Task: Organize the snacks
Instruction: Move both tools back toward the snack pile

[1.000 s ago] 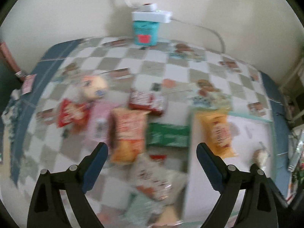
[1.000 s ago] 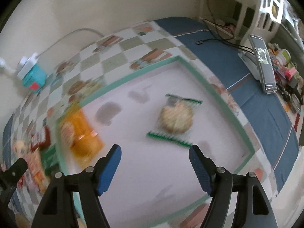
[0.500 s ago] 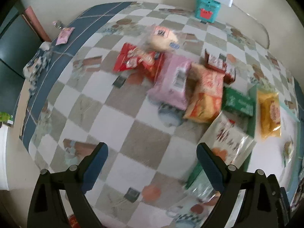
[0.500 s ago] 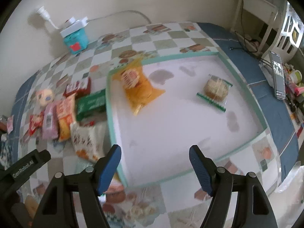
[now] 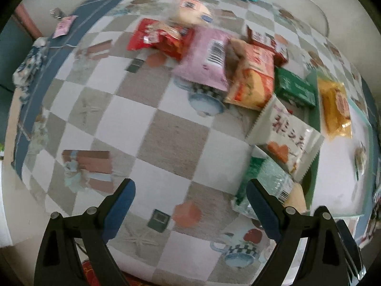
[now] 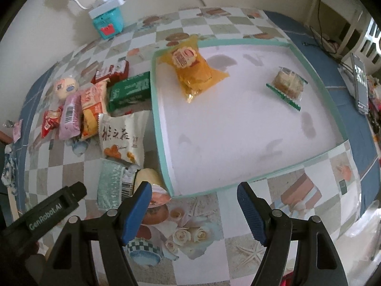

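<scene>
Two tongs: I am holding my left gripper (image 5: 190,205) and right gripper (image 6: 193,205) spread, both empty.
Snack pile: sitting left of the tray (image 6: 164,166).
Green packet (image 6: 112,186): lying just beside my left gripper, long axis running away from me.

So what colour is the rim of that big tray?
Light teal; the tray rim shows best in the right wrist view.

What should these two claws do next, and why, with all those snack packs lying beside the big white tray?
Probably lower the left gripper onto the pale green packet beside its right finger. Both grippers are open and empty; only the yellow bag and a small cake lie in the tray.
</scene>
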Demonstrator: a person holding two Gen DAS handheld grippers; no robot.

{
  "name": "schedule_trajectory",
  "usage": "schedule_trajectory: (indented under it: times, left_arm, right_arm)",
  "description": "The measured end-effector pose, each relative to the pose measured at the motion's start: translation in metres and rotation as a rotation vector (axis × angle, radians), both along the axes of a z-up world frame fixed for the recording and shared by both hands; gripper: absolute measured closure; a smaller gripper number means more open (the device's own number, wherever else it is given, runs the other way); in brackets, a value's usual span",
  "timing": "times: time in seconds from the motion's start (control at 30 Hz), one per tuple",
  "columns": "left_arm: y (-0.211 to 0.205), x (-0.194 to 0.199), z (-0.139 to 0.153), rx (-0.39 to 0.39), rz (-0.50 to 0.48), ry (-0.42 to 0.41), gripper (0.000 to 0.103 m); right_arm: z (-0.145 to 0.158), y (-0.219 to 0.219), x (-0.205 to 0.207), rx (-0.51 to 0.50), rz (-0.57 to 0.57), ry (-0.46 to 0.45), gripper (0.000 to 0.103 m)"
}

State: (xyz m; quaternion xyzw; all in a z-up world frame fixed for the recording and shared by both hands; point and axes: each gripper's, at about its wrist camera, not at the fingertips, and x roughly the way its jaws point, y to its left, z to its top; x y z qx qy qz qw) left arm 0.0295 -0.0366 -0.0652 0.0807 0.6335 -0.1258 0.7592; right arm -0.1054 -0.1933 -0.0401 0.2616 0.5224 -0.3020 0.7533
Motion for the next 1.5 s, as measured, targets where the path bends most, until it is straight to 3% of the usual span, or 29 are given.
schedule_trajectory:
  times: [0.2,0.37,0.57,0.8,1.17,1.5]
  left_arm:
    - [-0.026,-0.004,-0.007,-0.038,-0.089,0.029,0.009]
    - [-0.035,-0.001,-0.014,-0.104,-0.087,0.095,0.009]
    - [-0.041,-0.001,-0.018,-0.113,-0.128,0.096,0.009]
    - [-0.063,-0.014,-0.024,-0.071,-0.186,0.098,0.009]
    - [-0.032,0.008,-0.029,-0.016,-0.028,0.083,0.009]
    - [0.009,0.036,-0.041,-0.06,0.171,0.143,0.009]
  right_arm:
    - [0.0,-0.017,-0.006,0.002,-0.065,0.016,0.025]
    - [0.0,-0.033,-0.018,0.006,-0.155,0.018,0.025]
    - [0.002,-0.043,-0.025,-0.001,-0.198,0.013,0.025]
    - [0.001,-0.041,-0.024,-0.003,-0.193,0.021,0.024]
    - [0.001,-0.032,-0.016,-0.013,-0.13,0.014,0.024]
    - [0.001,-0.007,0.0,-0.011,0.005,-0.001,0.024]
